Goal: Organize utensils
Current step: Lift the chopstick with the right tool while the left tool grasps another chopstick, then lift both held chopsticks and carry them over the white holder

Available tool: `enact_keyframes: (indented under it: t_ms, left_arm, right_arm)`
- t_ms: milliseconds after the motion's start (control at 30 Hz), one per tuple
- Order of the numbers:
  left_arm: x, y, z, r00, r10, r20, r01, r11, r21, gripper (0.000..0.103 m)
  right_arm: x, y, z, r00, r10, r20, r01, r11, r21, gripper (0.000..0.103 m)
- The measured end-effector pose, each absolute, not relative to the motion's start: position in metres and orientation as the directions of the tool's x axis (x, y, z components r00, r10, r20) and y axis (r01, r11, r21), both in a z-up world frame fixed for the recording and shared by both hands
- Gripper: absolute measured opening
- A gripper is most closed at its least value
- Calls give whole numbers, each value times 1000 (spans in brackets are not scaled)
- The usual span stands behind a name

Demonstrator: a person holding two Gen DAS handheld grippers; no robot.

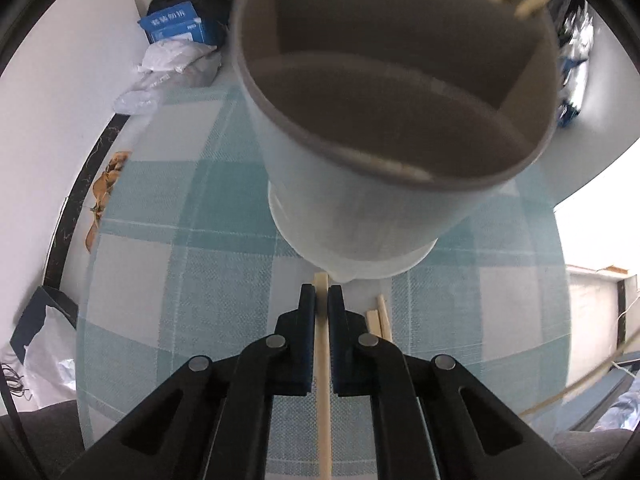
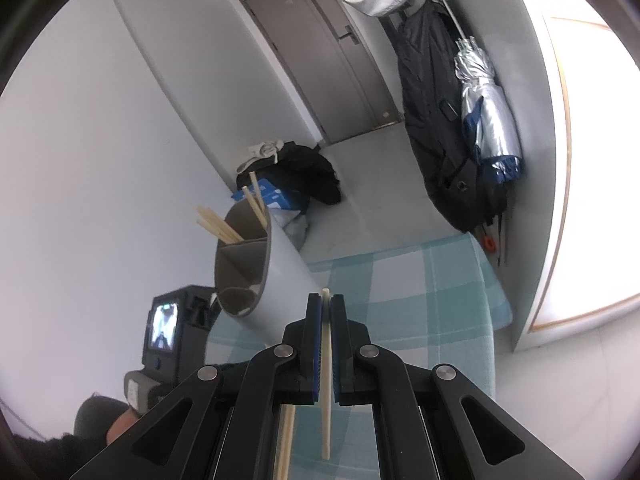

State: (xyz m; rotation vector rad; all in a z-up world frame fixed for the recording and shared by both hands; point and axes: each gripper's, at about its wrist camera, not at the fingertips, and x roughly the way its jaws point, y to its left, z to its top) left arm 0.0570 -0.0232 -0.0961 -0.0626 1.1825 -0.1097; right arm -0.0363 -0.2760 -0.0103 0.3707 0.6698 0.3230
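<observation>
Midway: four chopsticks (image 2: pixel 224 226) stand in my divided holder (image 2: pixel 248 276); each gripper (image 1: pixel 321 300) (image 2: pixel 326 306) pinches one more (image 1: pixel 322 360) (image 2: pixel 326 368), two others (image 1: pixel 380 318) wait on the checked cloth (image 1: pixel 180 280).

Both wrist views close, sharing utensil holder (image 1: pixel 380 128).

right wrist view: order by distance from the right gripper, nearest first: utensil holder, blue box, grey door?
1. Utensil holder, just ahead-left of the right gripper, on the checked cloth.
2. Blue box, behind the holder on the floor pile.
3. Grey door, far end of the room.
</observation>
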Motion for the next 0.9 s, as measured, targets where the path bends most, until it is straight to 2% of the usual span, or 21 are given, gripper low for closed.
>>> enact_keyframes:
  t_ms: [167, 267, 567, 900]
  left_arm:
    - [35, -9, -73, 442, -197, -875, 78, 980, -181, 2]
    - [18, -2, -55, 517, -245, -821, 95, 969, -229, 2]
    - [-12, -3, -2, 698, -334, -633, 214, 941, -261, 2]
    - [-17, 5, 7, 709, -396, -583, 313, 918, -244, 2]
  right_arm:
    - [-42, -265, -7, 740, 412, -531, -205, 891, 406, 4]
    - [-48, -254, -4, 741, 418, -526, -237, 895, 378, 4]
    - [-68, -225, 0, 752, 409, -518, -293, 910, 293, 3]
    - [-84, -201, 10, 786, 375, -491, -311, 927, 210, 3]
